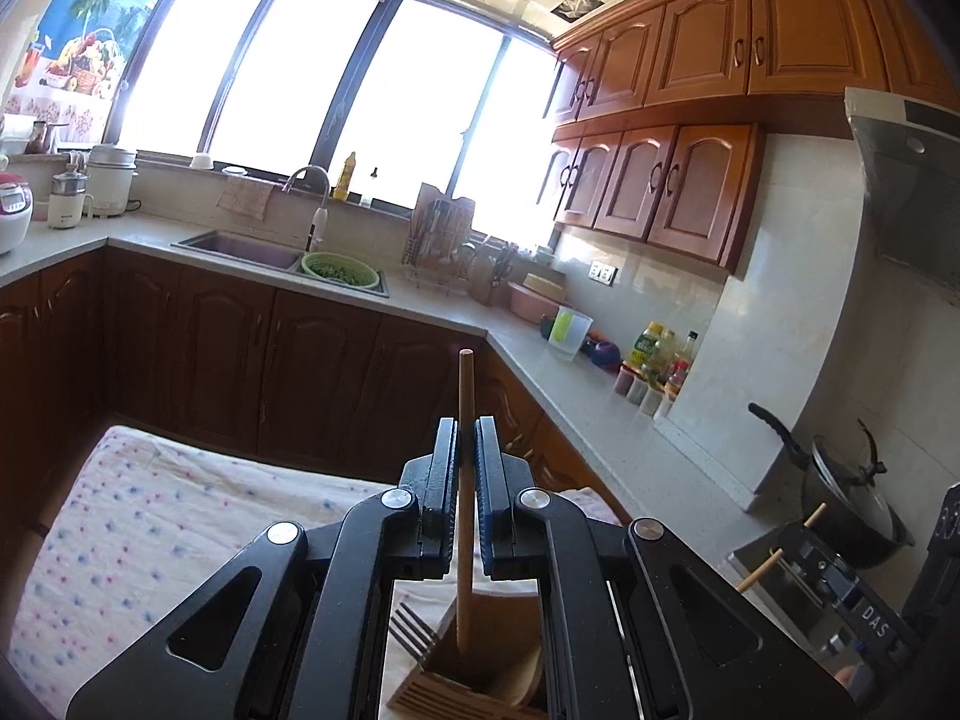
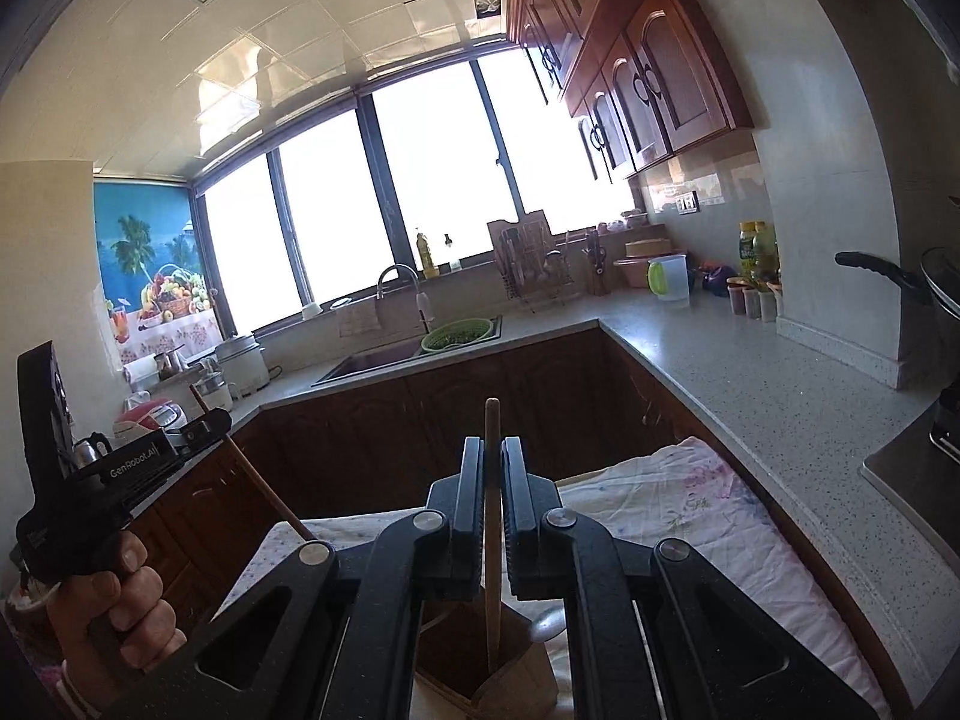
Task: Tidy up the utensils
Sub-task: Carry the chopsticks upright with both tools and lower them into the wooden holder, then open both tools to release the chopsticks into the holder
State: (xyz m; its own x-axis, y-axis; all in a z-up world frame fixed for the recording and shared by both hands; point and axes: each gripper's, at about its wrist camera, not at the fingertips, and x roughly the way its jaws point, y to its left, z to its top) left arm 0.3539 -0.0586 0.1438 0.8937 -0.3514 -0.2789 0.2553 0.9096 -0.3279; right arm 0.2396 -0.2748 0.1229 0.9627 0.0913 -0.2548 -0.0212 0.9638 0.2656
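So each gripper is carrying one wooden chopstick. The left gripper (image 1: 465, 438) is clamped on its chopstick (image 1: 465, 480), which stands nearly upright between the jaws. Same on the other side: the right gripper (image 2: 493, 456) is pinched tight on its own chopstick (image 2: 492, 540).

Right below both of them sits a wooden utensil holder (image 1: 480, 666) on the desk with the dotted cloth (image 1: 150, 540), and a fork (image 1: 411, 630) is already standing in it. Something that looks like a spoon (image 2: 549, 621) is in there too.

My read: this is the carry-and-drop step. Next move needs both sticks lined up over a free compartment, lowered in, then let go.

Hard to tell: the gripper bodies cover most of the holder, so I can't say how many compartments it has or whether the chopstick tips are already inside one. The kitchen counter (image 1: 372, 276) behind is just background.
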